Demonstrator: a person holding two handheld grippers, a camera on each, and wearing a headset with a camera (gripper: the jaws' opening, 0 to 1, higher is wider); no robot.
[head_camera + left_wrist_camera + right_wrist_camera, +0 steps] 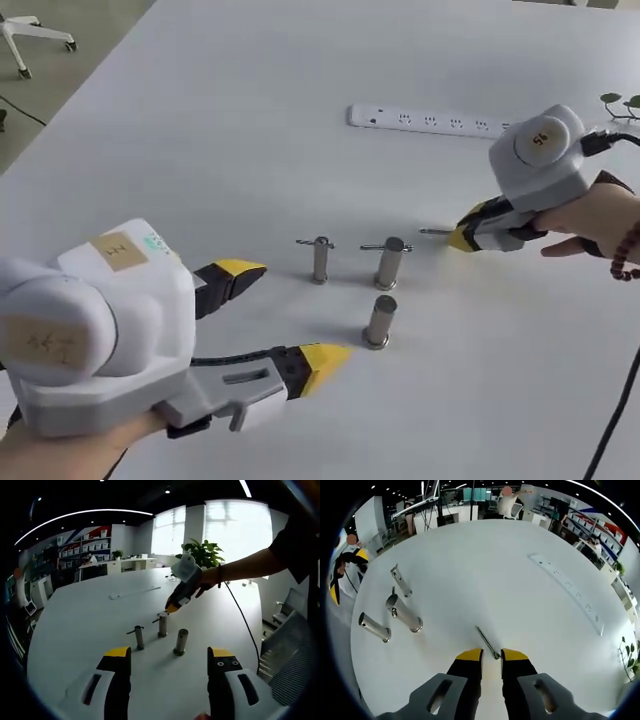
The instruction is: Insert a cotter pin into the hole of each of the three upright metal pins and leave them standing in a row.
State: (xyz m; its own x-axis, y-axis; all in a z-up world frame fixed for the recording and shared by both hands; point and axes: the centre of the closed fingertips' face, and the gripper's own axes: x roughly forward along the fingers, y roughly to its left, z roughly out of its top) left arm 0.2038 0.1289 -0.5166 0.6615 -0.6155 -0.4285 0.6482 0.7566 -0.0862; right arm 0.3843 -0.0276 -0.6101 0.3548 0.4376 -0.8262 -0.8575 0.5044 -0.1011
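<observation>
Three metal pins [380, 320] stand upright on the table [200, 150] — two crossed by cotter pins [312, 242]. Beside them the right gripper [462, 238] pinches a third cotter pin [435, 232]; the left gripper [288, 313] gapes empty.

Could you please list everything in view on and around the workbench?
table: one, white, underneath
metal pins: three, silver, upright at centre, two behind, one in front
threaded cotter pins: two, silver, through the rear metal pins
held cotter pin: one, silver, gripped, right of the metal pins
power strip: one, white, far side
chair: one, white, floor far left
plant: one, green, far right
left tongs: one, yellow-tipped, open, near left
right tongs: one, yellow-tipped, shut on held cotter pin
</observation>
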